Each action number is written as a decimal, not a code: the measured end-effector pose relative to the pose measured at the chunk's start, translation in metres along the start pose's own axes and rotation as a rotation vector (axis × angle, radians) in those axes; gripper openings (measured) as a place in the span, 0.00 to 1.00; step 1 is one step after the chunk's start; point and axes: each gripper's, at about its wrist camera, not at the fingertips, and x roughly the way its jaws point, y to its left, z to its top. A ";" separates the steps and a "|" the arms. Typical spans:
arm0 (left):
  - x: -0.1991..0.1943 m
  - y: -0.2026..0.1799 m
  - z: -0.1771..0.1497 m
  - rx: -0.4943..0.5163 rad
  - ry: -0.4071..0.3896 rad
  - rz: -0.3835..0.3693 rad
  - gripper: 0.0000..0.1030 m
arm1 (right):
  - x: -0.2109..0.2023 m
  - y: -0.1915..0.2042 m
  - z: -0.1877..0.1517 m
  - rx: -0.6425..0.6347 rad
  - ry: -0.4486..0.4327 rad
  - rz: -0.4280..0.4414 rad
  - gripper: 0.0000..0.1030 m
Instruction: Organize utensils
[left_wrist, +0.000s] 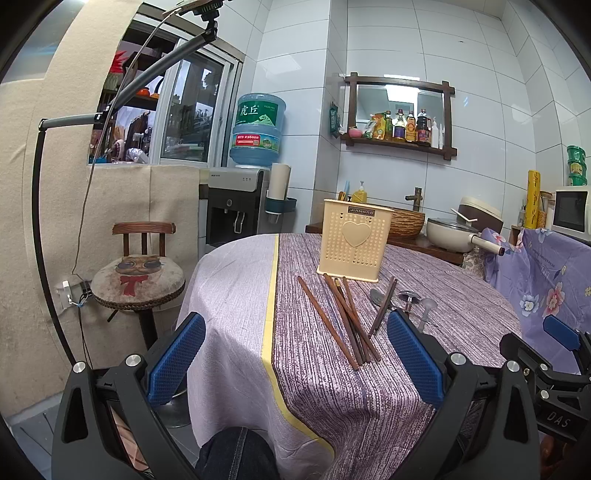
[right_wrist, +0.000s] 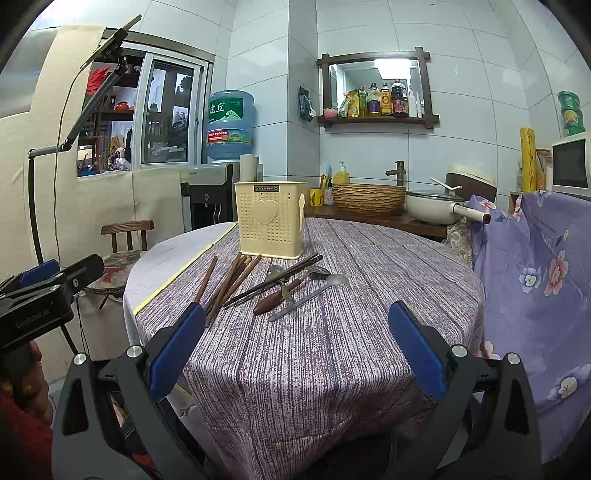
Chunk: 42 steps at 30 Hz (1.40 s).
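A cream perforated utensil holder (left_wrist: 352, 240) (right_wrist: 270, 220) with a heart on its front stands upright on the round table. Several brown wooden chopsticks (left_wrist: 341, 321) (right_wrist: 231, 282) lie in front of it. To their right lie metal spoons (right_wrist: 310, 293) (left_wrist: 410, 297), a dark pair of chopsticks (right_wrist: 280, 278) and a brown-handled utensil (right_wrist: 277, 297). My left gripper (left_wrist: 295, 349) is open and empty, low at the table's near edge, short of the chopsticks. My right gripper (right_wrist: 295, 339) is open and empty, near the front edge, short of the spoons.
The table wears a purple striped cloth (right_wrist: 332, 332) with a yellow band (left_wrist: 271, 295). A wooden stool (left_wrist: 138, 273) stands at the left, by a water dispenser (left_wrist: 236, 206). A floral-covered chair (right_wrist: 535, 277) is on the right. A pot (right_wrist: 432, 206) and basket (right_wrist: 369, 197) sit on the counter behind.
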 end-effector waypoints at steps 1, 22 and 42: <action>0.000 0.000 0.000 0.000 0.000 0.000 0.95 | 0.000 0.000 0.000 0.000 -0.001 0.000 0.95; 0.000 0.001 0.000 0.000 0.000 0.000 0.95 | 0.000 0.001 0.000 -0.003 -0.001 0.001 0.95; 0.001 0.002 -0.002 -0.003 0.013 -0.012 0.95 | 0.002 0.002 -0.002 0.000 0.007 0.002 0.95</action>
